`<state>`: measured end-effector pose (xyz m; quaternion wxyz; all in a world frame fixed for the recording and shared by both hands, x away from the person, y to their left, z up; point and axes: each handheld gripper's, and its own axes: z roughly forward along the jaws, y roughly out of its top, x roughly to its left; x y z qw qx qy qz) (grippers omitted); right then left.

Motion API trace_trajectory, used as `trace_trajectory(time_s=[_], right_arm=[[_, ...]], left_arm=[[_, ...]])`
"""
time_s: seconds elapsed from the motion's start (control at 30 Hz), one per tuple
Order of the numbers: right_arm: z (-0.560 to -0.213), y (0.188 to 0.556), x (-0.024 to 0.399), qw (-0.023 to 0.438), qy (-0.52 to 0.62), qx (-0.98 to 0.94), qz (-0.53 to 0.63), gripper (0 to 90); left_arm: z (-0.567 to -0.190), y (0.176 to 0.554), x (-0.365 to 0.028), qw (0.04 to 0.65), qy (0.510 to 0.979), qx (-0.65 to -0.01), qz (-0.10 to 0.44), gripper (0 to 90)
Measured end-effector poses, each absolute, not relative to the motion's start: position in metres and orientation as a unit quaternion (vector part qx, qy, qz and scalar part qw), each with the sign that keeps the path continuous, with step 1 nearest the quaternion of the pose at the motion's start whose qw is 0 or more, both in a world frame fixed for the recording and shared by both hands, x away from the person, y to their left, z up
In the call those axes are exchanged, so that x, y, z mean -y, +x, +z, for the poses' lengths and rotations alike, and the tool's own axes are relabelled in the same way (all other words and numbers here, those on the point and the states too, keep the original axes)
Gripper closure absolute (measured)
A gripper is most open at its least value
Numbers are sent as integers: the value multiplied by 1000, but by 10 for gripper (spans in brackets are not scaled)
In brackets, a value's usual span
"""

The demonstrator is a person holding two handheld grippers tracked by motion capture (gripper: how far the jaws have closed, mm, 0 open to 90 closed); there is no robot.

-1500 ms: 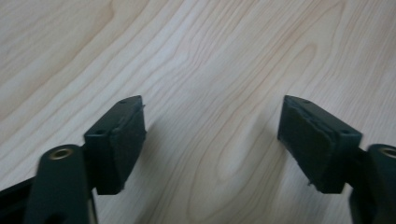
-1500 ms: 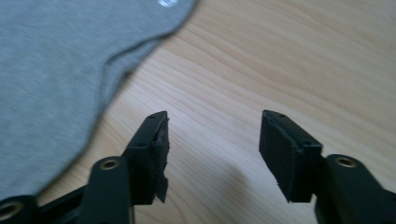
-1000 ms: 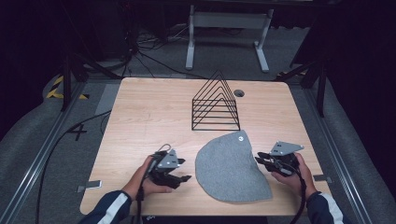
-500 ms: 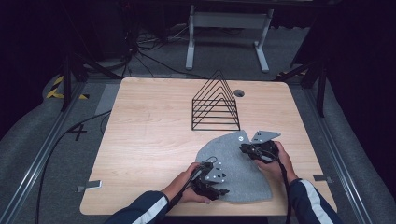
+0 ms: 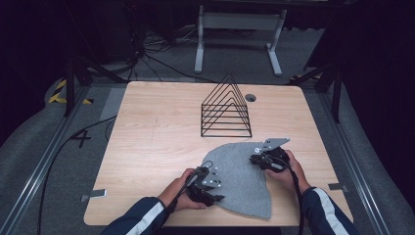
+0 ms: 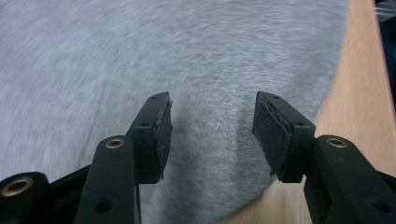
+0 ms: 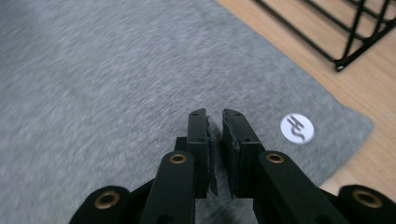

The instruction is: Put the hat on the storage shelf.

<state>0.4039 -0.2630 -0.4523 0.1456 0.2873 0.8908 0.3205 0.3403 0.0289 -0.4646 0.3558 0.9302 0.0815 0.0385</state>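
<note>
A wooden table (image 5: 156,147) bears a grey felt mat (image 5: 242,178) at its near edge, right of centre; a black wire rack (image 5: 226,108) stands just beyond it; the left gripper (image 6: 212,123) hovers over the mat's near-left edge, jaws wide apart; the right gripper (image 7: 215,128), over the mat near its white logo (image 7: 296,128), has jaws almost together, gripping nothing.

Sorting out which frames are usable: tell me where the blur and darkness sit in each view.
High view: the table is evenly lit and the floor around it falls into darkness. Left gripper view: the grey cloth is streaked with motion blur, while the jaws are sharp. Right gripper view: the cloth smears at left, but the white logo and wire rack stay fairly crisp.
</note>
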Motion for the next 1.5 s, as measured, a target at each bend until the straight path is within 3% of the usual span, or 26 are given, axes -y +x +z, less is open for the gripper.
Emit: trace_trajectory(time_s=[0.37,0.63,1.0,1.2,1.33,1.5], right_arm=[[-449,377,250,111,264,-909,303,827],[-448,354,235,91,240,-918,301,842],[-448,339,224,75,216,-925,302,808],[-437,342,230,110,226,-912,323,717],[-429,350,247,152,258,-893,336,726],[-433,362,261,169,284,-885,327,748]], left_arm=[[-464,366,-80,348,923,-152,63,465],[-465,380,-89,348,917,-173,87,466],[-466,408,-101,351,900,-236,107,383],[-459,399,-100,343,903,-234,111,370],[-447,375,-98,363,900,-219,104,356],[-451,350,-89,341,914,-193,101,348]])
